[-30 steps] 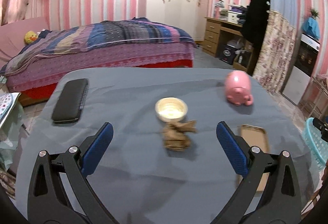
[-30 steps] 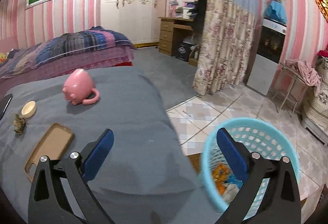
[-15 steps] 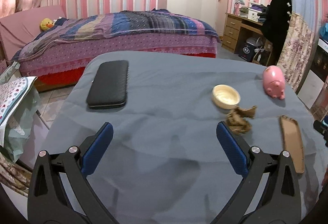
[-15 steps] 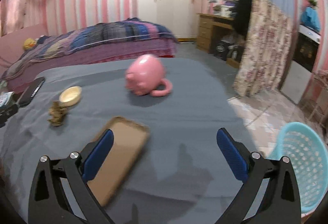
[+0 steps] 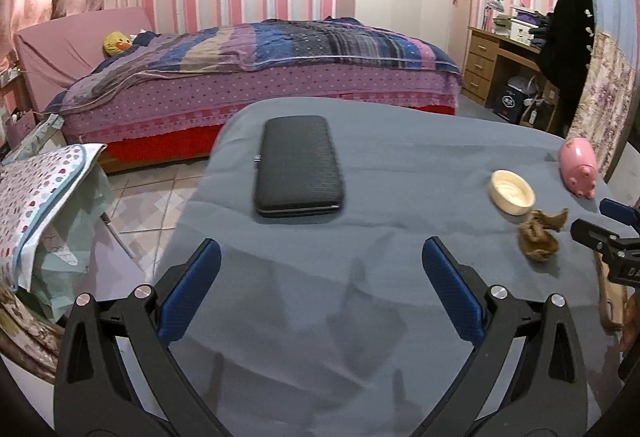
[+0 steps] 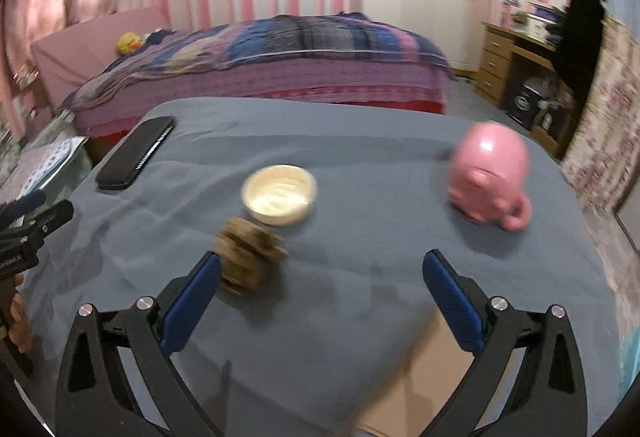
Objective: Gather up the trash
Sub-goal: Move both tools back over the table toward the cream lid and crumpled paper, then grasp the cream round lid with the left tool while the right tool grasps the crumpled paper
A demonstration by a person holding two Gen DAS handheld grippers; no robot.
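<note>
On the grey table we hung our wide-open, empty right gripper near the crumpled brown paper, lower left of frame; left gripper gaped empty. Next, seemingly: centre and close.

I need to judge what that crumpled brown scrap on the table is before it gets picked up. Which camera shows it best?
The left wrist view: the crumpled brown scrap is sharp there, its folds clear, though it sits far right near the frame edge. The right wrist view shows it larger and closer, beside the cream bowl, but smeared by motion blur.
</note>
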